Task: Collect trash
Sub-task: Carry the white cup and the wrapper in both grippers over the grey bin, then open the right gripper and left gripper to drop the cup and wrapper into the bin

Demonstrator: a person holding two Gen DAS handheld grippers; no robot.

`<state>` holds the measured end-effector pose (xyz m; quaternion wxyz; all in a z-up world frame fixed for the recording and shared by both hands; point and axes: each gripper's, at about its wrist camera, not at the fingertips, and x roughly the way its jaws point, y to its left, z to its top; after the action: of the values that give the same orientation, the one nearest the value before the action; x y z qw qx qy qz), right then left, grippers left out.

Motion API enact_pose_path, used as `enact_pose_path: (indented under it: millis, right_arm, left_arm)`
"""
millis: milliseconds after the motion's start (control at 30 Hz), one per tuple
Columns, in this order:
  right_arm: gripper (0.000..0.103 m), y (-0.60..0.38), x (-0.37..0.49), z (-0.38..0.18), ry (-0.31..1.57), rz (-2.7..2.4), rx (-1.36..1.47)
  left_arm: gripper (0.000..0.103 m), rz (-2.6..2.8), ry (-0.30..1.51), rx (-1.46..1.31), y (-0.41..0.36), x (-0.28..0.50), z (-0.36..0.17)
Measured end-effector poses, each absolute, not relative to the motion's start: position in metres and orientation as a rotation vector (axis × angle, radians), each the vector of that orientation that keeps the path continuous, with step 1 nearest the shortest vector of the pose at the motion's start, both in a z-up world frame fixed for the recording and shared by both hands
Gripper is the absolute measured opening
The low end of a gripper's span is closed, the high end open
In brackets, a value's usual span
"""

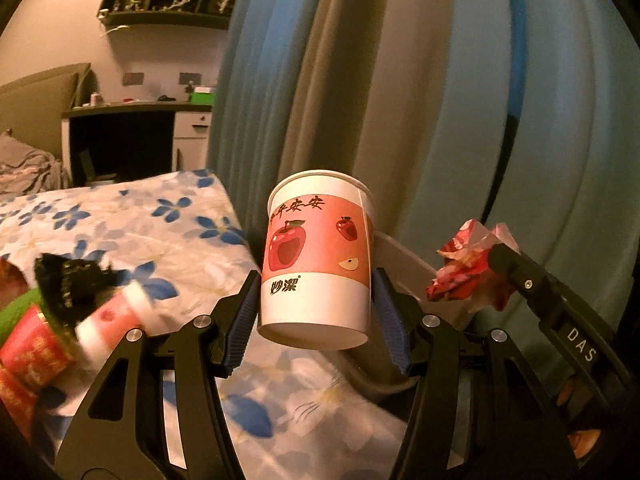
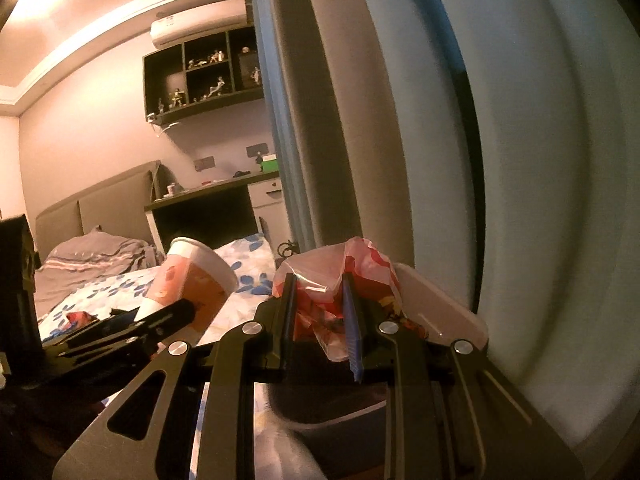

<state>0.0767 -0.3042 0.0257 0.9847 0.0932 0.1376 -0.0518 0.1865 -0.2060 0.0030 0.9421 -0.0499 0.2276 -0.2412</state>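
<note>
A white paper cup (image 1: pixel 320 260) with a pink apple print stands upright between the blue pads of my left gripper (image 1: pixel 316 312), which is shut on it. The cup hangs over the bed's edge beside the pale rim of a bin (image 1: pixel 404 256). In the right wrist view, my right gripper (image 2: pixel 320 316) is shut on a crumpled red and pink wrapper (image 2: pixel 368 268), held over the bin (image 2: pixel 444 304). The same wrapper (image 1: pixel 468 276) shows at the right of the left wrist view. The cup (image 2: pixel 196 280) appears tilted at the left of the right wrist view.
On the blue-flowered bed sheet (image 1: pixel 120 220) lie another apple-print cup (image 1: pixel 116 316), a black wrapper (image 1: pixel 68 280) and a red packet (image 1: pixel 32 352). Blue and grey curtains (image 1: pixel 400 80) hang close behind the bin. A desk (image 1: pixel 136 136) and a wall shelf (image 2: pixel 200 76) stand farther back.
</note>
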Motion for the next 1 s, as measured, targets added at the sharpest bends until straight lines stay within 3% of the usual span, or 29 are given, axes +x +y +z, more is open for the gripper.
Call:
enact_pose_path:
  millis: [1000]
  right_arm:
    - [0.024,-0.321,0.112,0.014,0.324,-0.142,0.207]
  left_arm:
    - [0.055,-0.575,0.554,-0.088,-0.255,0.227,-0.03]
